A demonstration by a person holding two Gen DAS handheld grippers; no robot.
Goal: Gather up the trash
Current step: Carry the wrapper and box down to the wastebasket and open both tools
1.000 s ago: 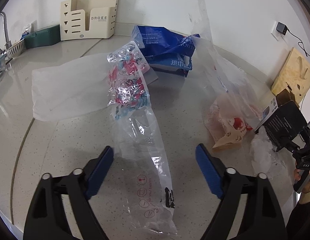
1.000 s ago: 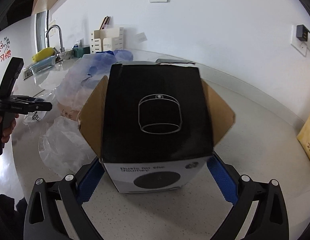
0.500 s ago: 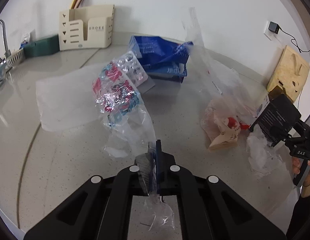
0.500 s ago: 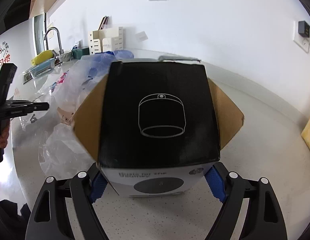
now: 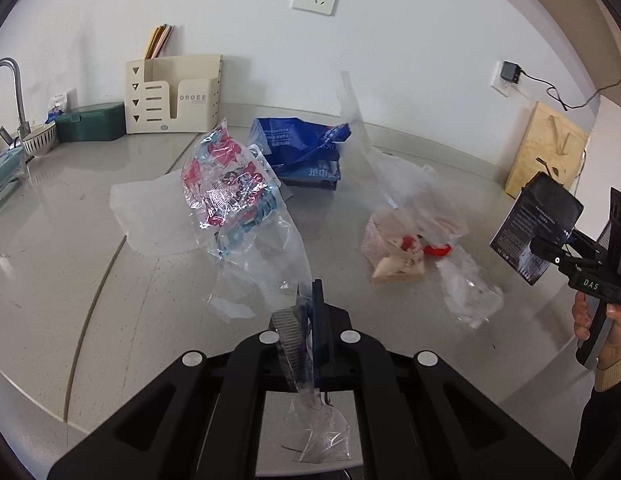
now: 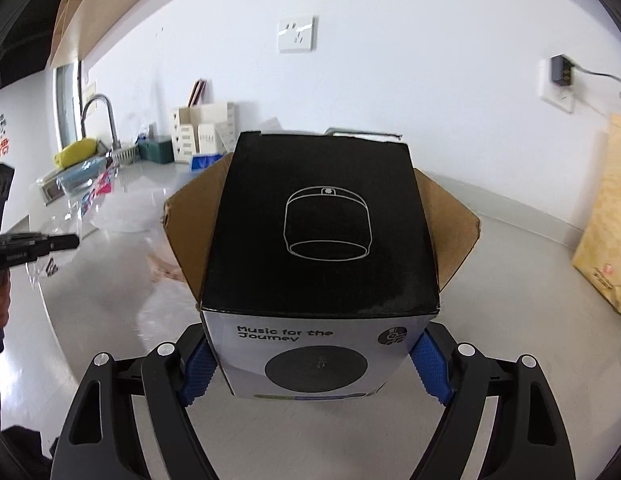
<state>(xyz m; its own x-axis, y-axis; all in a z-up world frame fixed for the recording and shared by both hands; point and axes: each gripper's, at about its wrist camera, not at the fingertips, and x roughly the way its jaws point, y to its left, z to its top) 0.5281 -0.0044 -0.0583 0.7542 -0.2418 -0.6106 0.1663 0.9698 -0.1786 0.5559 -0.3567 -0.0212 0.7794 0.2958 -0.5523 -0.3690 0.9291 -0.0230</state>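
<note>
Left gripper (image 5: 306, 320) pinches clear plastic wrapper (image 5: 246, 216) by its tail, lifting it off the counter (image 5: 70, 248); right gripper (image 6: 310, 364) clamps the black speaker box (image 6: 322, 232) by its sides, both ready for binning

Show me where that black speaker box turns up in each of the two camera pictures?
Left wrist view: the black speaker box sits at the far right edge, small, held off the counter by the right gripper.
Right wrist view: the box fills the centre, clamped between the blue jaws.
Shared landmark: the cream desk organiser against the back wall, upper left in the left wrist view, left of centre behind the box in the right wrist view.
</note>
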